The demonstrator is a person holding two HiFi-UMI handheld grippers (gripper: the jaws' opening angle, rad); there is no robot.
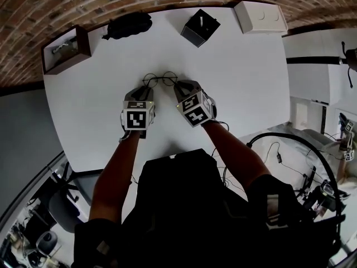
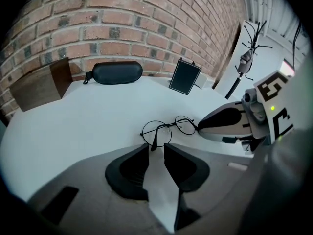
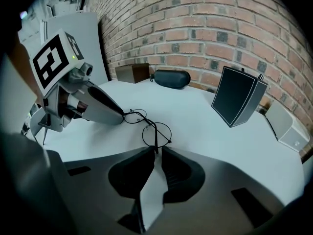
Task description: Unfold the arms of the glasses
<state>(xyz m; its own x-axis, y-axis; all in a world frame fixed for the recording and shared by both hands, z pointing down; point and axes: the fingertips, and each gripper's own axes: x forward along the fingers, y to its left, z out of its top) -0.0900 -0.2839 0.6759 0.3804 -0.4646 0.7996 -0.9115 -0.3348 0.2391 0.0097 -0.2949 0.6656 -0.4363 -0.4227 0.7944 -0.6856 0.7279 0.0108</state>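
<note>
– White table, brick wall behind it. Where were the glasses?

– Near the middle of the table, lying on it with the two round wire lenses side by side, just past the tips of both grippers. One gripper sat at each end of the frame.

– What was the left gripper doing?

– Its jaws stood apart. The end of one thin arm of the glasses lay in the gap at their tips, and white table showed on either side of it, so nothing was pinched.

– And the right gripper?

– That one was clenched. Its jaw tips had drawn nearly together on the end of the other arm, which slanted back across its lens to reach them (how far either arm had swung out from the frame, I couldn't tell).

– Were the two grippers touching each other?

– No, they were close but apart, both angled down at the table, marker cubes facing up in the head view.

– Anything else on the table?

– Along the far edge, well away from the glasses, there was a wooden box at the left, then a black glasses case, then a black box and, at the right corner, a white box.
</note>
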